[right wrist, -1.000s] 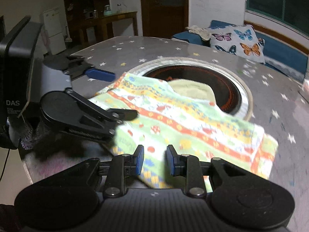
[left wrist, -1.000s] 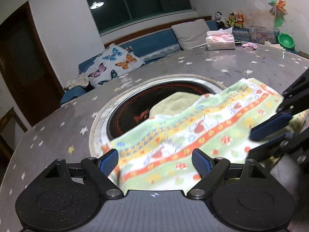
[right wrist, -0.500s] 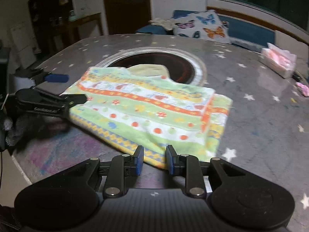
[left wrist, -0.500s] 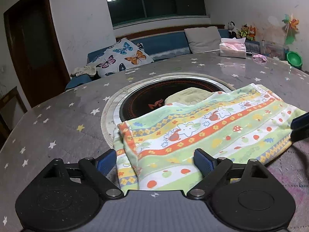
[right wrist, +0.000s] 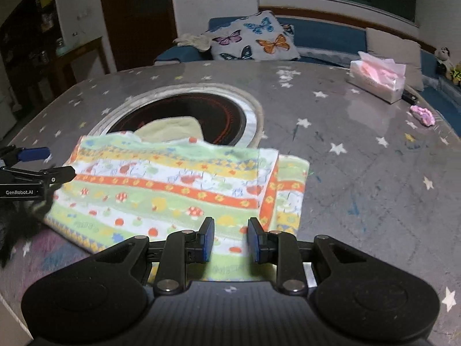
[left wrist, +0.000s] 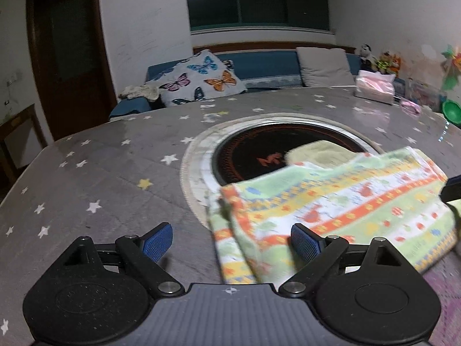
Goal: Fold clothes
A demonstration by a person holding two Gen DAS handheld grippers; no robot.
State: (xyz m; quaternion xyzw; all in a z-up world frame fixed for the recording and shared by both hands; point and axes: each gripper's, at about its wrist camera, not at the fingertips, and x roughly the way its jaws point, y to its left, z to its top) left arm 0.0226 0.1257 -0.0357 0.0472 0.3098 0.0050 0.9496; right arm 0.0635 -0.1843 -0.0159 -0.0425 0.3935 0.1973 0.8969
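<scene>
The round grey desk point(right wrist: 360, 173), printed with small stars, carries everything here. Set into its middle is a dark circular cooktop point(right wrist: 184, 115) with a pale metal ring, and this serves as the landmark for the rest.

A striped, brightly patterned cloth point(right wrist: 173, 190) lies folded flat on the desk, its far edge overlapping the near rim of the cooktop. A plain pale yellow cloth point(right wrist: 173, 128) pokes out from under it, resting on the cooktop's dark surface. In the left wrist view the striped cloth point(left wrist: 340, 210) shows layered edges at its left end, just in front of the cooktop point(left wrist: 276, 155).

The right gripper point(right wrist: 230, 240) hovers over the near edge of the striped cloth, on the side away from the cooktop; its jaws are slightly apart with the cloth visible beneath the gap, gripping nothing. The left gripper point(left wrist: 230, 239) sits at the cloth's left end, jaws spread wide, one blue pad over bare desk and the other over the cloth.

Well beyond the cooktop, near the desk's far edge, stands a pink tissue box point(right wrist: 377, 75); a small pink object point(right wrist: 422, 115) lies beside it.
</scene>
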